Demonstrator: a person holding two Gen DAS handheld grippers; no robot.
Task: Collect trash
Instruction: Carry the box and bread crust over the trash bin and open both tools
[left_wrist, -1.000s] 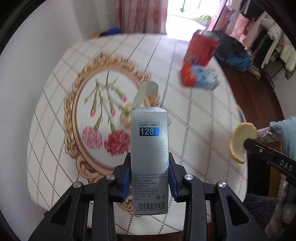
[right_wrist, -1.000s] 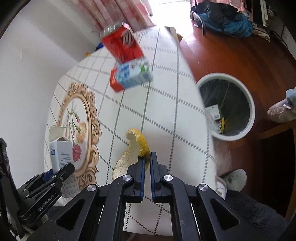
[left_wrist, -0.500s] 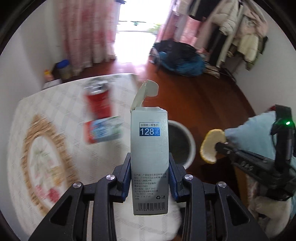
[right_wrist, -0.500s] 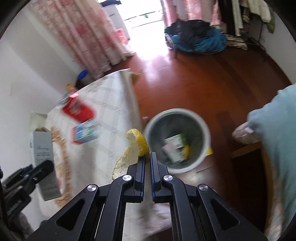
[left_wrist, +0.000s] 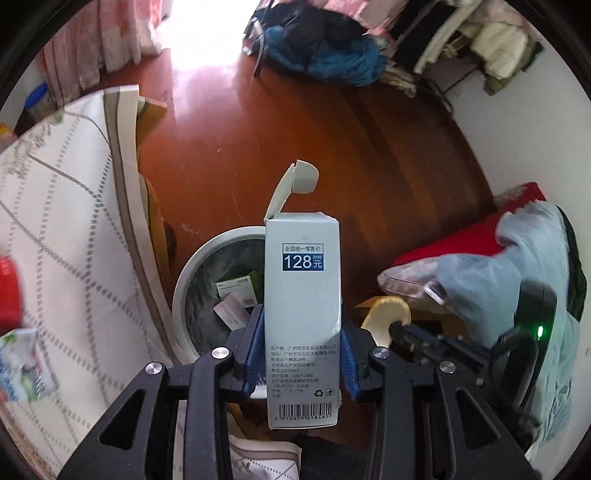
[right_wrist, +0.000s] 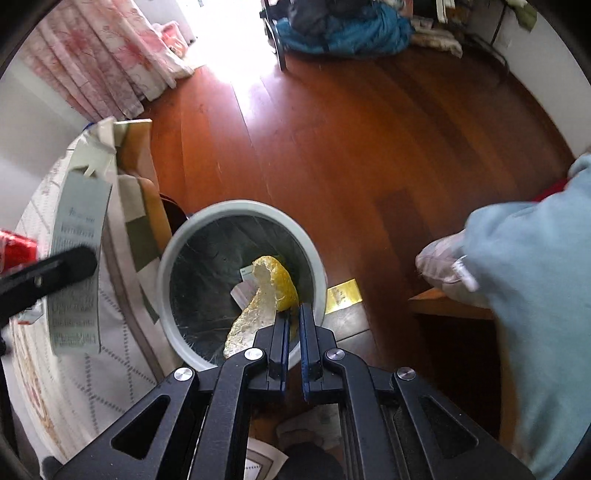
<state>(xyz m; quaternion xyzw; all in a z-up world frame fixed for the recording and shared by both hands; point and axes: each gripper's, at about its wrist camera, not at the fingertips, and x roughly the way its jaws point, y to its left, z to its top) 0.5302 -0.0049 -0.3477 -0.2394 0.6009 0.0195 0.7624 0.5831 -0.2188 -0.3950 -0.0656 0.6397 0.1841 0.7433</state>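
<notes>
My left gripper (left_wrist: 301, 328) is shut on a tall grey-blue carton (left_wrist: 302, 295) marked 128, its top flap open; the carton also shows at the left of the right wrist view (right_wrist: 79, 258). It hangs in front of a white round trash bin (left_wrist: 192, 266) on the floor, with small boxes inside. My right gripper (right_wrist: 293, 314) is shut on a yellow citrus peel (right_wrist: 269, 291), held over the bin's mouth (right_wrist: 236, 210). The peel shows right of the carton in the left wrist view (left_wrist: 386, 314).
The table with a white checked cloth (left_wrist: 66, 221) lies left of the bin. A red can (left_wrist: 7, 288) and a small printed box (left_wrist: 22, 365) sit on it. Red wooden floor (right_wrist: 351, 147) spreads ahead. The person's blue sleeve (right_wrist: 535, 277) is at right.
Both grippers swung from the table toward the floor bin. The bin now sits directly ahead and closer; the peel is over its opening. Both holds are unchanged.
</notes>
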